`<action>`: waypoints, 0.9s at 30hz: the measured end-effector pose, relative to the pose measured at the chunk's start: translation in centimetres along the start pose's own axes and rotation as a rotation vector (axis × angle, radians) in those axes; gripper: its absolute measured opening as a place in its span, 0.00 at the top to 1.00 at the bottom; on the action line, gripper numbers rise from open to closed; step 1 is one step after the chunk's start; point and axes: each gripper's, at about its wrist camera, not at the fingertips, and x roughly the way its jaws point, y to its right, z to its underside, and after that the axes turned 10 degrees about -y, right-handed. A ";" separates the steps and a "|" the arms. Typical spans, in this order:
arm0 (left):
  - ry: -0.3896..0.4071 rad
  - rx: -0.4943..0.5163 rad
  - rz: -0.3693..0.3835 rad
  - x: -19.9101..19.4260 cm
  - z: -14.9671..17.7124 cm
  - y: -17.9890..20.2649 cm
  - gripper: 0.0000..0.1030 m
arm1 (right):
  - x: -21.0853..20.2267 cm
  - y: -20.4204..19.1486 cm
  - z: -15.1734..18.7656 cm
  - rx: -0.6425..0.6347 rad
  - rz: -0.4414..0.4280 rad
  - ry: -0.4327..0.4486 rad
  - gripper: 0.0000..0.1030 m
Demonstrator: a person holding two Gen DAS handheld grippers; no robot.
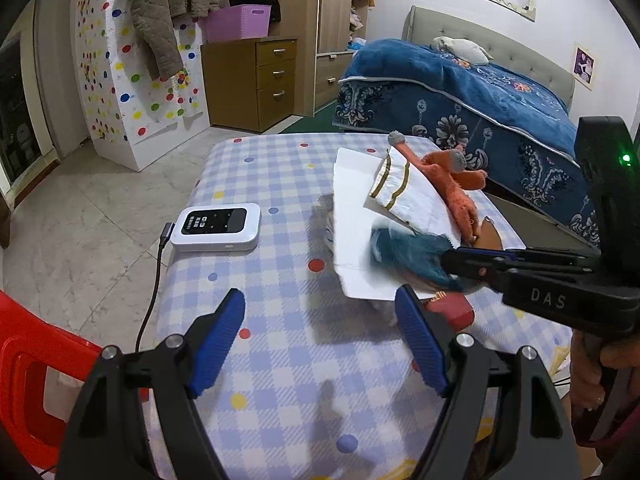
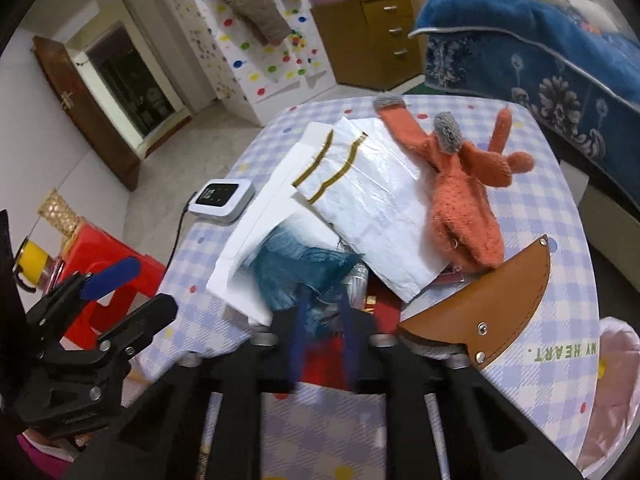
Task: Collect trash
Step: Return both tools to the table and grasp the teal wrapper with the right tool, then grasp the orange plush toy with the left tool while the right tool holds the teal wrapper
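From my left wrist, my left fingers point(image 1: 320, 336) stood wide apart over the checked tabletop point(image 1: 280, 184), with nothing between them. A white box with a screen point(image 1: 216, 227) lay near the tabletop's left edge. The pile of trash lay toward the right edge: white paper point(image 1: 356, 216), a white bag with gold stripes point(image 1: 400, 188) and an orange woolly toy point(image 1: 460, 184). My right fingers point(image 1: 448, 258) came in from the right, close together on a blue fuzzy thing point(image 1: 404, 248) on the paper.

From my right wrist, my right fingers point(image 2: 324, 312) were blurry and nearly shut, pinching the blue fuzzy thing point(image 2: 296, 264) at the near end of the pile. A brown leather piece point(image 2: 492, 300) lay just beside them, near the tabletop's right edge.
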 end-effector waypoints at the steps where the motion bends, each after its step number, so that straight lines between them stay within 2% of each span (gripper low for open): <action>1: 0.002 0.001 -0.001 -0.1 0.0 0.1 0.27 | -0.3 0.0 0.0 -0.004 0.004 0.009 0.96; 5: 0.008 0.007 -0.008 -0.5 0.0 0.5 0.27 | -2.2 0.0 0.5 -0.010 0.019 0.060 0.99; 10: 0.012 0.020 -0.010 -0.7 -0.2 1.1 0.27 | -5.6 0.5 1.6 -0.011 0.135 0.140 0.99; 15: 0.017 0.048 0.007 -0.2 -1.7 2.5 0.27 | -8.0 3.1 2.7 0.042 0.268 0.172 0.99; 22: 0.030 0.097 0.053 1.3 -4.9 5.1 0.27 | -9.4 7.0 3.5 0.124 0.343 0.200 0.99; 27: 0.011 0.097 0.076 3.9 -8.1 5.5 0.44 | -9.7 8.9 3.5 0.152 0.355 0.214 0.99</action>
